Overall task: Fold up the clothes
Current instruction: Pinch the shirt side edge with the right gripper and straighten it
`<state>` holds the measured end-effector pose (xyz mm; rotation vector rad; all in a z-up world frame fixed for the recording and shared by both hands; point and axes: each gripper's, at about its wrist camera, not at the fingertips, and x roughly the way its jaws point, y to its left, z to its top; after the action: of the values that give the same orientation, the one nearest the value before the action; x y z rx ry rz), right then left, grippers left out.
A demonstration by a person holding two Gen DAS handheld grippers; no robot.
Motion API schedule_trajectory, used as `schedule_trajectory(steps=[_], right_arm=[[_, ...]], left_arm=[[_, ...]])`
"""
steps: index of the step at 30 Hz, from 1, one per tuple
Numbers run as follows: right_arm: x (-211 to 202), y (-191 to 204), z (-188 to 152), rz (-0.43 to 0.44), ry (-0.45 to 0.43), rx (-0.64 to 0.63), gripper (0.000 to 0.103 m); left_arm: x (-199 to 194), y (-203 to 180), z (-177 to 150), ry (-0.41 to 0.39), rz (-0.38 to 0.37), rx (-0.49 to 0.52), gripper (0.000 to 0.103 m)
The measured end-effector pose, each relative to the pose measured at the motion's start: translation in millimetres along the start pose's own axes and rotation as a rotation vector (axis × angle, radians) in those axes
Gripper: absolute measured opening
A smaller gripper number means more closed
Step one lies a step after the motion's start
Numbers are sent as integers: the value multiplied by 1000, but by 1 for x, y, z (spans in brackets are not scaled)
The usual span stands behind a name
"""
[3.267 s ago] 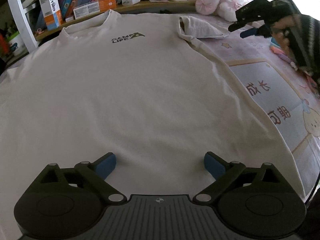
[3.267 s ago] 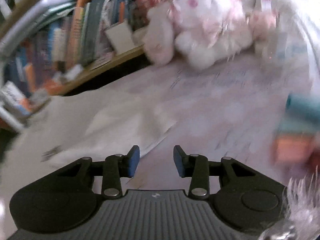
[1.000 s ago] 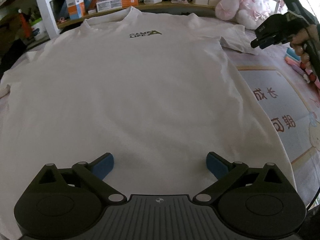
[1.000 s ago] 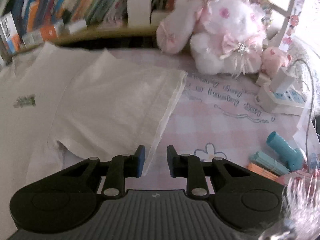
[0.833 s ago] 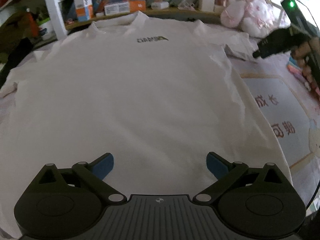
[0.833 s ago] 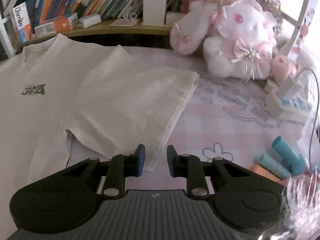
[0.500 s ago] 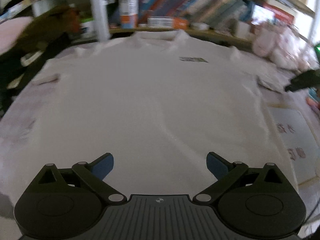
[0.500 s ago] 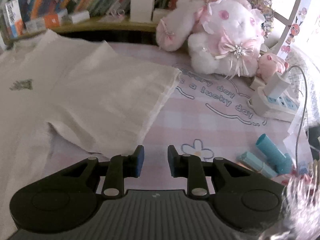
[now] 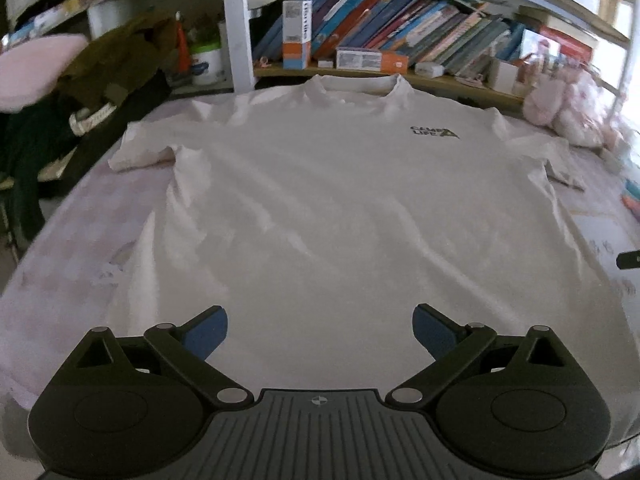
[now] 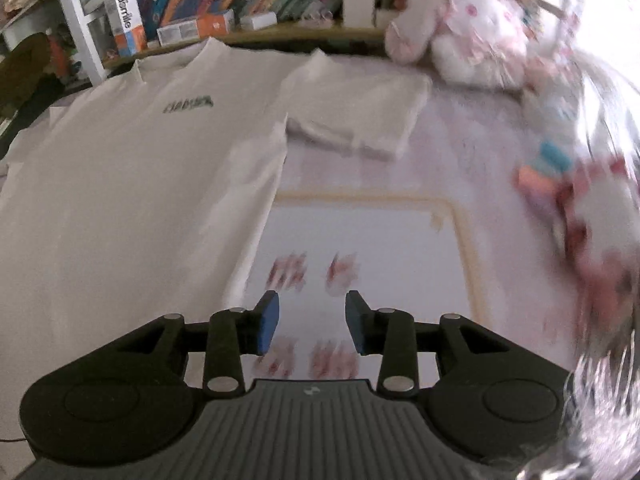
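Observation:
A white T-shirt (image 9: 344, 208) with a small dark chest logo lies spread flat, face up, collar towards the bookshelf. My left gripper (image 9: 320, 330) hangs over its lower hem, jaws wide open and empty. In the right wrist view the same T-shirt (image 10: 132, 184) fills the left half, its right sleeve (image 10: 360, 112) laid out flat. My right gripper (image 10: 312, 326) hovers beside the shirt's right edge over a printed mat (image 10: 360, 248); its jaws are opening with nothing between them. That view is blurred. A sliver of the right gripper (image 9: 630, 260) shows at the left wrist view's right edge.
A bookshelf (image 9: 400, 48) with books and boxes runs along the far side. Pink plush toys (image 10: 468, 40) sit at the back right, small coloured items (image 10: 548, 164) to their right. Dark clothes (image 9: 100, 76) are piled at the far left. The pink tablecloth (image 9: 68, 248) is bare left of the shirt.
My right gripper has pulled back from the right sleeve towards the shirt's lower side and widened its jaws. My left gripper's view has swung left, bringing the left sleeve into sight.

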<state>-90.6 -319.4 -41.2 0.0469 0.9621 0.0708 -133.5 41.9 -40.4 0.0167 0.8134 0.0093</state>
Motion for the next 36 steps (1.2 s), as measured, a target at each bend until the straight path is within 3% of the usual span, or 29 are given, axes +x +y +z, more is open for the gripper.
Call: schedule_trajectory(steps=[4,6,11,13,15,18,24,25,26,27,28,29,31,36], right_arm=[[-19,27,-38,-47,14,62,38],[-26,37,-54,-74,14,84,40],[-38,47,-86,-163,11,157,40],[-42,50,-92,-186,-1,184,39],[-44,54,-95,-202,1,202,39],[-46,58,-95,-194,6,213,36],[-49,59,-91,-171,-11,263,34],[-49,59,-91,-169,-8,268,33],[-48,59,-91,-166,-4,272,32],[-48,60,-92,-164,0,275,27],[-47,60,-93,-157,4,280,21],[-47,61,-94,-151,7,283,19],[-47,64,-94,-124,6,277,4],[-47,77,-93,-83,21,223,2]], left_arm=[[-14,36,-13,-11,-49,26,96],[-17,53,-18,-3,-36,45,91],[-17,100,-24,3,14,41,90],[-15,116,-25,17,28,26,82],[-13,131,-25,31,29,-4,65],[-7,147,-25,52,6,-59,50],[4,156,-26,76,-18,-104,35],[4,156,-26,73,-15,-99,31],[5,156,-25,74,-4,-92,21],[6,156,-24,75,8,-88,9],[7,158,-24,76,11,-91,5],[8,161,-23,76,12,-97,3],[9,166,-21,79,3,-113,2],[11,171,-19,82,11,-84,2]])
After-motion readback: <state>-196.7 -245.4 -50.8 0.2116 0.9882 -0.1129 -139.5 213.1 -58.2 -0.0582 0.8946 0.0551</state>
